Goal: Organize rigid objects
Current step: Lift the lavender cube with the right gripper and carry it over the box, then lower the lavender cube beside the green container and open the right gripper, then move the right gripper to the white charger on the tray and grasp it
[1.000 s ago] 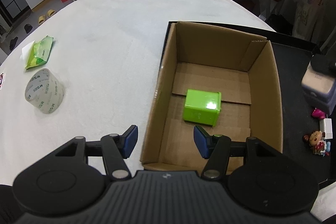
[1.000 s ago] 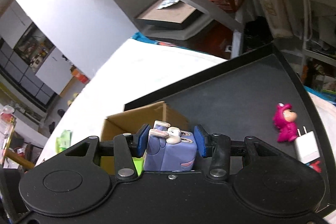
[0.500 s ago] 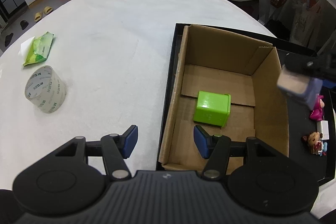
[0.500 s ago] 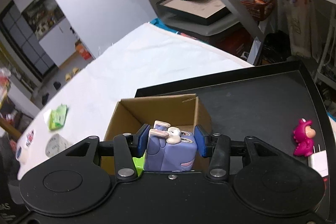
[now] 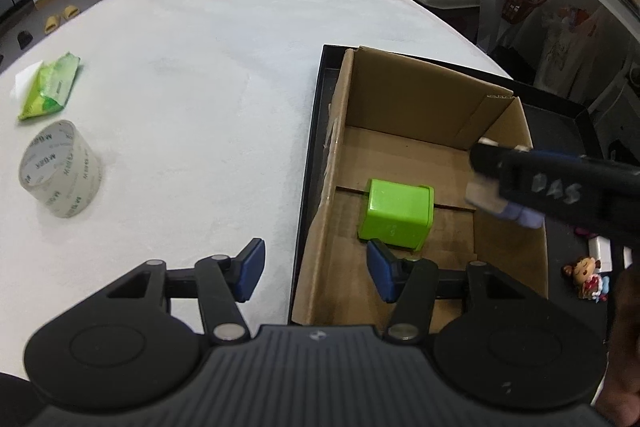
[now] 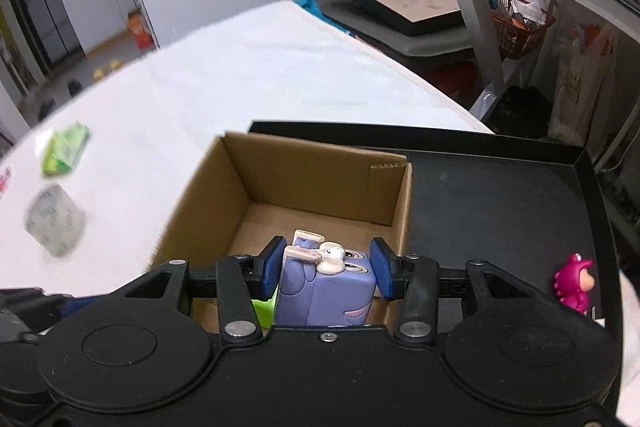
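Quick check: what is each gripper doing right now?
Left gripper: open, holding nothing.
Right gripper: shut on the purple toy box, over the cardboard box.

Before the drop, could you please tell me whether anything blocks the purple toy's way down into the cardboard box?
Nothing visible does. The right gripper holds the purple toy above the open cardboard box; the green block sits left of it.

Brown cardboard box point(image 5: 416, 99) holding a lime-green cube point(image 5: 396, 213), on a black tray point(image 6: 500, 187) over a white cloth point(image 5: 200, 67). Purple toy point(image 6: 326, 287) with cream ears; blue pads point(image 6: 272, 267); magenta figurine point(image 6: 574, 287); green packet point(image 5: 50, 87); clear tape point(image 5: 60, 175) with grey lettering.
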The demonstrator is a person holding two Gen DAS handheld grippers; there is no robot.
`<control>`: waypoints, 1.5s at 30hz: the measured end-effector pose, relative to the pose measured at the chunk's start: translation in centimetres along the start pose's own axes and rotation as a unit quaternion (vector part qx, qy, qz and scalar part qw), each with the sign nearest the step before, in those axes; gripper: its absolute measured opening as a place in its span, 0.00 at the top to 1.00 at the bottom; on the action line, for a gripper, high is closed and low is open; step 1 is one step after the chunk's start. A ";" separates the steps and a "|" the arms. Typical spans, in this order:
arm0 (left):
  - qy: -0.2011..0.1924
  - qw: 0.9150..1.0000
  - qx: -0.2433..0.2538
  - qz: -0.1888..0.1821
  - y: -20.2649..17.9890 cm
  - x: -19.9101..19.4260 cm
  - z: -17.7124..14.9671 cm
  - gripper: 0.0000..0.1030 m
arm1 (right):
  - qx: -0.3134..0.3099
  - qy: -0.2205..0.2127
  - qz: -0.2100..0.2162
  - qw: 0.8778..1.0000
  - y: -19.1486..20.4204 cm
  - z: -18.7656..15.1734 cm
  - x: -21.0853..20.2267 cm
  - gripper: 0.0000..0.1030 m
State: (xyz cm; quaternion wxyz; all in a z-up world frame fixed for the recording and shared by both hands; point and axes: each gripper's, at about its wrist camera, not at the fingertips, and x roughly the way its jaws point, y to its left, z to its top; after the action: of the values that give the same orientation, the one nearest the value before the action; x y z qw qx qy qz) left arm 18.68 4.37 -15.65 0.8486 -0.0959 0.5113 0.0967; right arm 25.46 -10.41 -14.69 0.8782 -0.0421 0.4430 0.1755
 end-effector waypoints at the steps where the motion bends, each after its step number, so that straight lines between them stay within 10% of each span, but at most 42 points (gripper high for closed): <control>1: 0.000 1.000 -0.002 -0.004 0.1 0.1 0.0 0.49 | -0.006 0.002 -0.006 1.000 0.2 0.0 0.3 0.56; 10: 0.016 0.999 -0.023 -0.028 1.4 1.6 0.0 0.76 | -0.051 0.033 -0.039 0.997 1.9 -0.4 2.6 0.56; 36: 0.010 1.000 -0.015 -0.011 0.4 0.7 -0.1 0.76 | -0.011 0.008 -0.014 1.000 0.6 -0.1 -0.2 0.47; 40: 0.000 1.000 -0.009 0.003 -0.2 0.2 -0.3 0.76 | 0.011 -0.014 -0.013 1.000 -0.6 0.0 -1.7 0.26; 45: -0.003 1.000 0.009 0.022 -1.2 -0.1 -0.4 0.76 | 0.032 -0.035 -0.033 0.998 -2.4 -0.4 -3.1 0.22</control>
State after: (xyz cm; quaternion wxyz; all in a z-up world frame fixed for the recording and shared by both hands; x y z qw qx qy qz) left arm 18.57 3.08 -15.68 0.8487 -0.0771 0.5114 0.1109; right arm 24.27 -13.62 -12.66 0.8994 -0.0229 0.4156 0.1333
